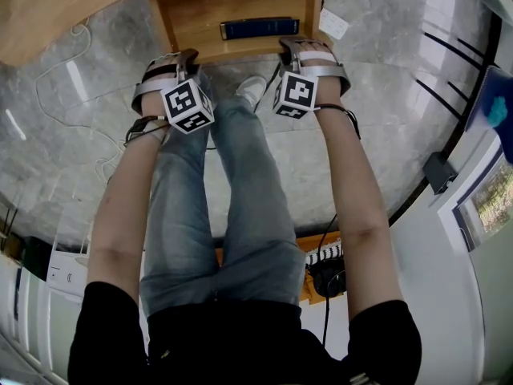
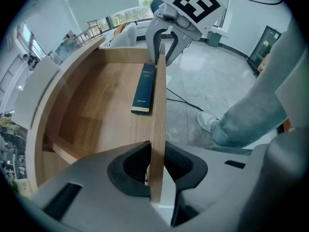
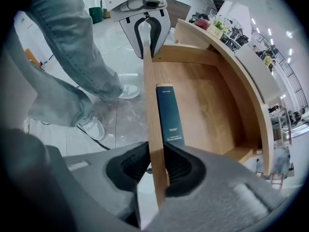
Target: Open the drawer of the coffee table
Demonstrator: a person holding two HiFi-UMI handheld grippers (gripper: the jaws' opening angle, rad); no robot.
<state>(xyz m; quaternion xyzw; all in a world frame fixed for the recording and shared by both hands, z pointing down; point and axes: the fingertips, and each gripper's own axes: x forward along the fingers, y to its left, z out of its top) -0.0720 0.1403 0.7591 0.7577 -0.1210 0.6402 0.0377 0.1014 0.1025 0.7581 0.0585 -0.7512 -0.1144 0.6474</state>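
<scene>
The wooden drawer of the coffee table stands pulled out, with a dark blue book lying flat inside against its front panel. My left gripper is shut on the front panel's top edge near its left end, pads pressing both faces. At the other end my right gripper is shut on the same panel edge. The blue book shows in the left gripper view and again, book, in the right gripper view. Each gripper view shows the other gripper at the far end of the panel.
The curved table top overhangs the drawer at the back left. The person's jeans-clad legs and white shoe stand on the marble floor just in front of the drawer. White cables lie on the floor at left.
</scene>
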